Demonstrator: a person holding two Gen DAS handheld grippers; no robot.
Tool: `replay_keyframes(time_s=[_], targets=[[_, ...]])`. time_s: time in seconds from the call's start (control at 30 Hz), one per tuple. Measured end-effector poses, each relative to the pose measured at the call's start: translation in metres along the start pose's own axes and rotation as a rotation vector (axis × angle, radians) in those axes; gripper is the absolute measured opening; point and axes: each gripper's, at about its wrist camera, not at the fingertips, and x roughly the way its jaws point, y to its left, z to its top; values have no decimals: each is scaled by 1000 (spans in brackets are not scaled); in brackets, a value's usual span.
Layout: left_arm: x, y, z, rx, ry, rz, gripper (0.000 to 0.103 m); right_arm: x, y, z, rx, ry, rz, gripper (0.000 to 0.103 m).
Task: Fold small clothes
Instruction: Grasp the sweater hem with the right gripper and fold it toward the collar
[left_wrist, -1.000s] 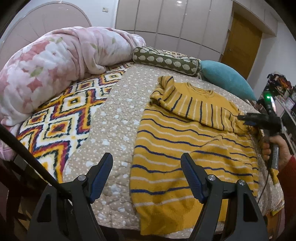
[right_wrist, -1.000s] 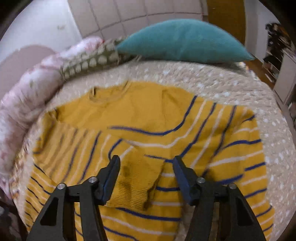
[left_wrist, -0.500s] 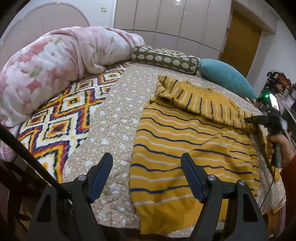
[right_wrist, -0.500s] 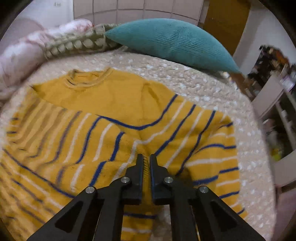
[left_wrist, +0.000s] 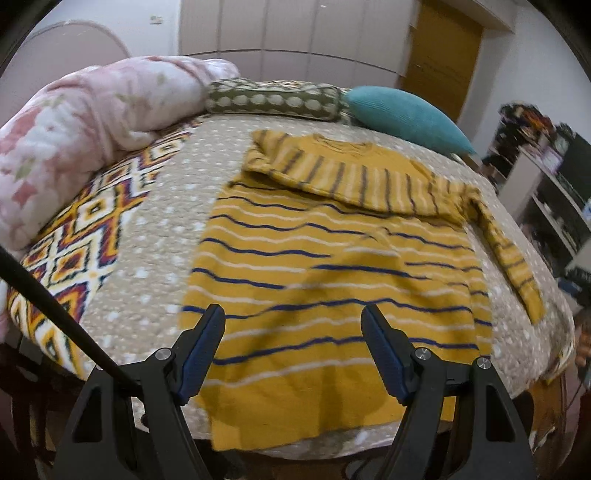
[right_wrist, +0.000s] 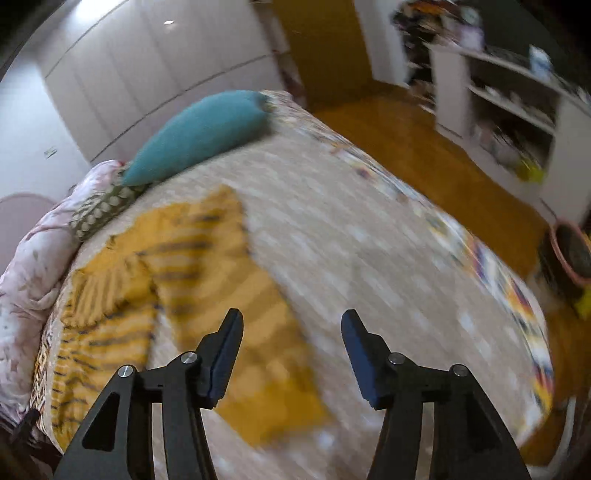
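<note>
A yellow sweater (left_wrist: 332, 280) with blue and white stripes lies flat on a bed (left_wrist: 155, 258) covered by a beige dotted quilt; its hem reaches the near edge of the mattress; one sleeve (left_wrist: 351, 177) is folded across the chest, and the other sleeve (left_wrist: 513, 266) trails down along the sweater's right side onto the quilt. The left gripper (left_wrist: 291, 350) hovers above the hem, its jaws wide apart with nothing between them and no contact with the fabric. In the right wrist view, which is heavily blurred, the right gripper (right_wrist: 291, 350) hangs over bare quilt just beside the sweater's edge; its jaws have just been opening and now stand apart, empty. At the head of the bed sit a teal pillow (left_wrist: 402, 118), an olive bolster with pale spots (left_wrist: 273, 99) and a bundled pink floral duvet (left_wrist: 85, 122); a bright zigzag-patterned blanket (left_wrist: 77, 236) shows along the left side. White wardrobe doors (left_wrist: 295, 37) and a wooden door (left_wrist: 443, 51) stand behind; cluttered white shelves (right_wrist: 509, 110) line the wall over a wooden floor (right_wrist: 424, 147).
</note>
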Motion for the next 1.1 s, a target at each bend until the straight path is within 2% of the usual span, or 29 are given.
replay_keyframes(time_s=[0.07,0.17,0.33,0.4,0.47,0.5,0.53,0.57,0.63,0.77,0.87,0.97,1.03,1.1], targets=[[1,-10,-1,25,2,-7,75,-4,-19,-24,36,24,11,60],[3,-25,0,51,17,-20,75,-4,-25,-51,65,42,59,60],[-4,-34,-2,65,10,-27,75,22,3,-73,113,56,172,62],[-8,-35,-2,74,5,-19,75,32,16,-75,103,28,139,67],[-10,-35,-3,74,5,-16,75,39,30,-71,99,-17,121,65],[-10,-35,-3,73,5,-16,75,43,33,-69,111,-19,115,57],[-11,-34,-3,72,4,-12,75,45,35,-65,128,-24,116,21],[-12,-33,-2,72,1,-9,75,48,36,-61,139,-16,131,10],[-16,-30,-1,71,-11,2,75,45,32,-52,163,-24,159,9],[-19,-17,4,47,-35,29,75,12,2,-23,156,-118,39,9],[-15,1,8,2,-36,37,75,-17,-44,7,216,-188,-70,9],[-11,16,9,-30,-29,50,75,-36,-79,34,278,-230,-137,9],[-9,24,9,-48,-29,57,75,-43,-79,49,267,-237,-155,8],[-8,32,9,-61,-31,60,75,-45,-56,62,204,-243,-166,8]])
